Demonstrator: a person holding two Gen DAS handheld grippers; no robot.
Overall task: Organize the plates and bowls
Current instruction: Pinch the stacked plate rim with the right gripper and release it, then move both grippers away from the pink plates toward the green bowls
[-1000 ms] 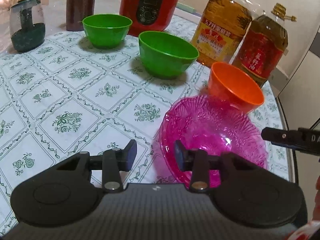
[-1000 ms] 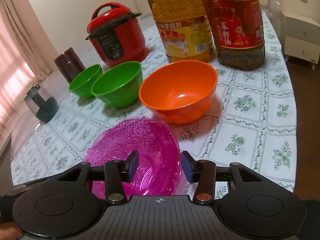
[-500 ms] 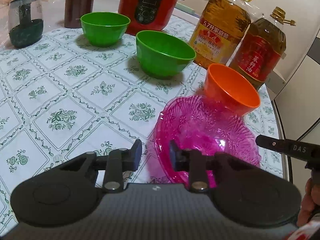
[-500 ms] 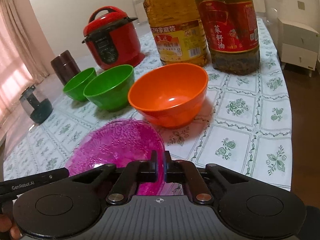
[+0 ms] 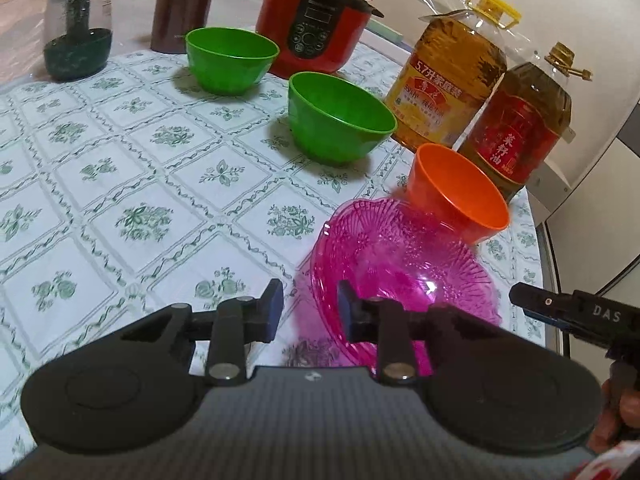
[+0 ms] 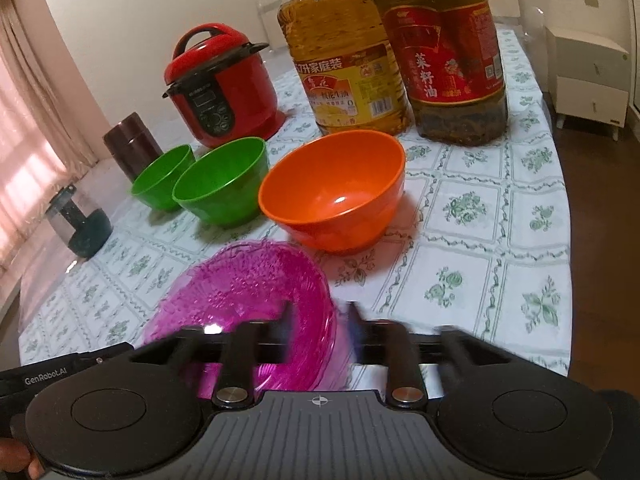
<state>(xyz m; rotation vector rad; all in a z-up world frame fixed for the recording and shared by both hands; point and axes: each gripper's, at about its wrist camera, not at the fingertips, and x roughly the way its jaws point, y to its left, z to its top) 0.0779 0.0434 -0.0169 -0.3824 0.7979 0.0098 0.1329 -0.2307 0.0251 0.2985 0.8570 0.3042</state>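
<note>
Pink plate [image 6: 244, 300] lies on the worktop [image 5: 120, 184] just in front of the orange bowl [image 6: 336, 192], both green bowls [image 5: 340, 116] further beyond. We judge the plate's rim is the grasp target: close squarely on the rim, then lift level. Right hand-held gripper [image 6: 318, 332] jaws have just been opening, rim between them, blurred, not pressed. Left hand-held gripper [image 5: 308, 312] part open, straddling the near rim, holding nothing.
</note>
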